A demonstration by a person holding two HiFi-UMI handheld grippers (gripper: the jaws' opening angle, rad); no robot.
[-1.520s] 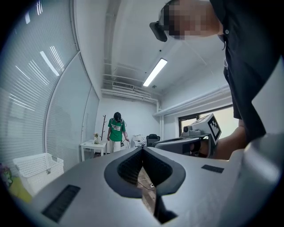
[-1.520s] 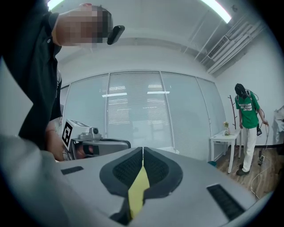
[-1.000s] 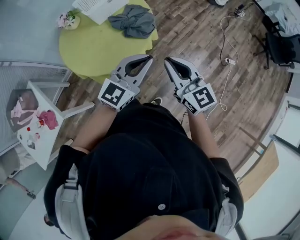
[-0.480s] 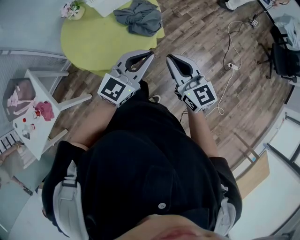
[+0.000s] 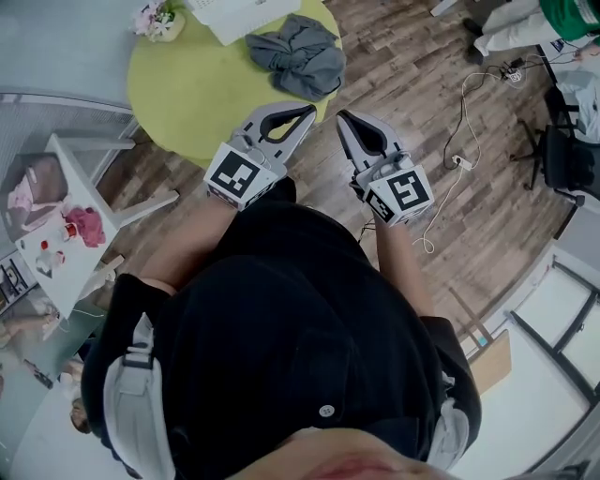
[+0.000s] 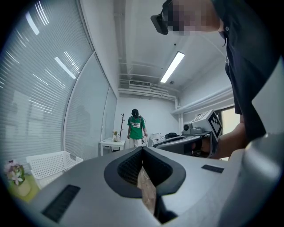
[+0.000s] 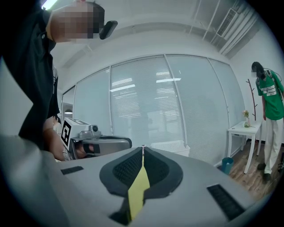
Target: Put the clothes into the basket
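Both claws are clenched and carry nothing. The left claw (image 5: 307, 112) has its jaws pressed tip to tip, with only floor showing through the hollow behind the tips. The right claw (image 5: 341, 116) is likewise closed on itself. They are held side by side in front of the person's chest, near each other but apart, both pointing roughly level toward 12 o'clock.

The grey clothes (image 5: 300, 58) lie in a crumpled heap on the round yellow-green bench (image 5: 187, 94), at 12 o'clock from the claws and clear of them. The white basket (image 5: 239, 13) sits on the same bench at about 11 o'clock, just beyond the heap. The head view cuts it off at the top edge, so whether the cloth touches it is hard to say. A small pot of flowers (image 5: 157, 19) stands near the bench's rim at 10 o'clock.

By my reading this is the approach step: nothing is picked up and nothing is in the basket. The next move calls for bringing one claw over the heap and spreading its jaws before it comes down. It should bite into a thick fold, so the whole garment lifts rather than trailing a loose end across the bench.
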